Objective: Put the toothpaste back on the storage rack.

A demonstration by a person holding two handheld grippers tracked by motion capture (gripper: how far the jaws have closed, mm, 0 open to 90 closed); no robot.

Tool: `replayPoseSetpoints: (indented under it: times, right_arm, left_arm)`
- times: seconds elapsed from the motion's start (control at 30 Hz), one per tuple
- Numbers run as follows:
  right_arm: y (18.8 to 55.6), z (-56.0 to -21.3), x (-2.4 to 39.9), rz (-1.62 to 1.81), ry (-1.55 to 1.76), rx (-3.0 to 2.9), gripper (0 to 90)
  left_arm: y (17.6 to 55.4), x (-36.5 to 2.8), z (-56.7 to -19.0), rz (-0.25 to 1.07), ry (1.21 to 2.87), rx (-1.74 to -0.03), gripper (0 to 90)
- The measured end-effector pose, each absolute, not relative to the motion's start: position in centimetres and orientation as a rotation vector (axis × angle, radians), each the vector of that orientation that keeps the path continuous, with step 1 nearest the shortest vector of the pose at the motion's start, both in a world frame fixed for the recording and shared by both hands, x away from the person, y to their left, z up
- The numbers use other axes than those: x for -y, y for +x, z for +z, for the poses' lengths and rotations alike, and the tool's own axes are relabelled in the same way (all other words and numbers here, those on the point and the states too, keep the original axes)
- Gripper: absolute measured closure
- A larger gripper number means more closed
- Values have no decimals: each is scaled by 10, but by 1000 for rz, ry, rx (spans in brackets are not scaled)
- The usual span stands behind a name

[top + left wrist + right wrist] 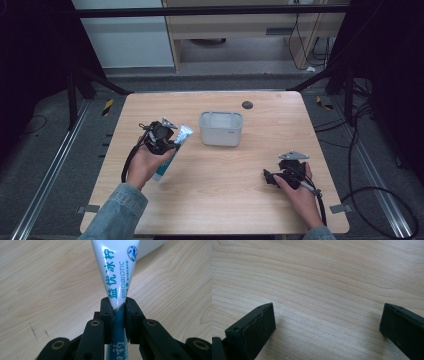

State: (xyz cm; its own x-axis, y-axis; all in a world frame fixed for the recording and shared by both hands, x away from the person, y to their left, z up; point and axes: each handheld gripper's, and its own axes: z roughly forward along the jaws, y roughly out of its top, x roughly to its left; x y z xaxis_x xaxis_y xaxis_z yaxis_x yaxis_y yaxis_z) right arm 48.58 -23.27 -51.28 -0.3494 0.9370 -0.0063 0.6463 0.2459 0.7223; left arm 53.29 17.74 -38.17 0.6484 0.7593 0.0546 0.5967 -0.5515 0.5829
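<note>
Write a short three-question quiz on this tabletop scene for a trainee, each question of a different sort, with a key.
1. True or false: the left gripper is shut on the toothpaste tube.
2. Multiple choice: where does the grey bin stand relative to the tube in the high view? A) to its right, B) to its left, C) underneath it.
3. Short answer: how do the jaws of the right gripper stand, and what is between them?

Key:
1. True; the pads press on the tube's narrow part.
2. A.
3. Wide apart, with nothing between them but bare wooden table.
</note>
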Motion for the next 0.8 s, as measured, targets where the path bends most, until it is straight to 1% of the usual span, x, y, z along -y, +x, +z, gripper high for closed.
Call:
replayPoseSetpoints:
  times: [0.3,0.8]
  right_arm:
    - [486,-513,233,884,1443,-2084,4]
    - [486,-513,233,884,1443,-2084,4]
  left_arm:
    - [532,-170,-369,412,2290,-1025,783]
    - [533,-148,-345,439,2263,-953,783]
